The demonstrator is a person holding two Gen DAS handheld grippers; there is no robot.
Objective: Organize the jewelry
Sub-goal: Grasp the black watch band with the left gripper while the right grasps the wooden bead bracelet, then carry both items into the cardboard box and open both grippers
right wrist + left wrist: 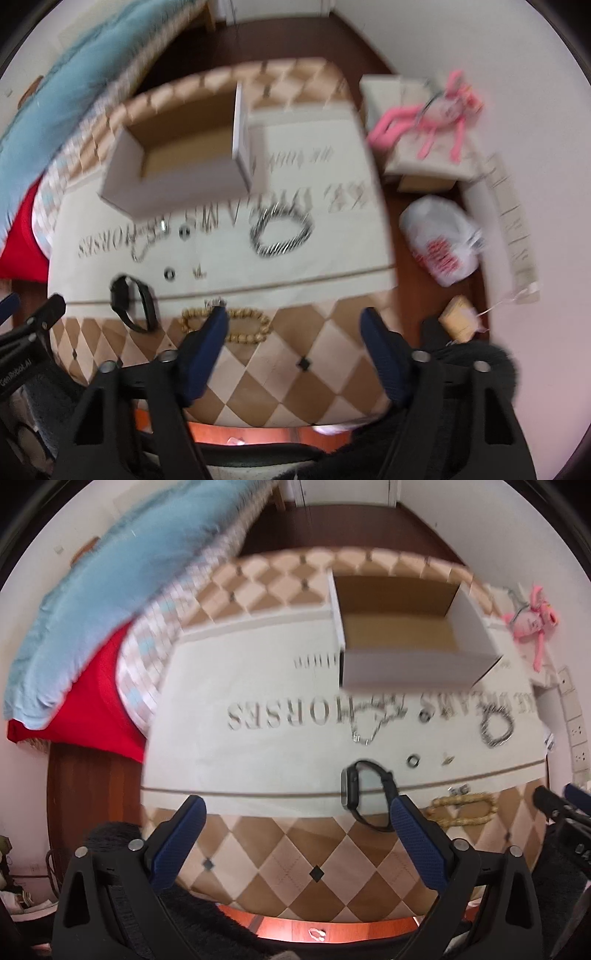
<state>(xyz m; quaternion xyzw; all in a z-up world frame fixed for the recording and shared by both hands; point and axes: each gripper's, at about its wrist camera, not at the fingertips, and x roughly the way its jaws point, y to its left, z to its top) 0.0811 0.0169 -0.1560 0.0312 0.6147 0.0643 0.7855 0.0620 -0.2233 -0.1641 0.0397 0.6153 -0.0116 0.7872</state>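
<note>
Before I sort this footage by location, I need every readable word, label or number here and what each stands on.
"HORSES": upside down on the cream cloth, by the watch.
"GenRobot.AI": on the left tool's body, in the right wrist view.
Other cloth lettering: too blurred.
Red print on the white plastic bag: unreadable.

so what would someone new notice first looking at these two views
Probably the open white box with its bare cardboard bottom, at the far side of the cream cloth. Jewelry lies loose in front of it: a silver bracelet, a black watch and a wooden bead bracelet near the front edge. A pink plush toy lies off to the right.
</note>
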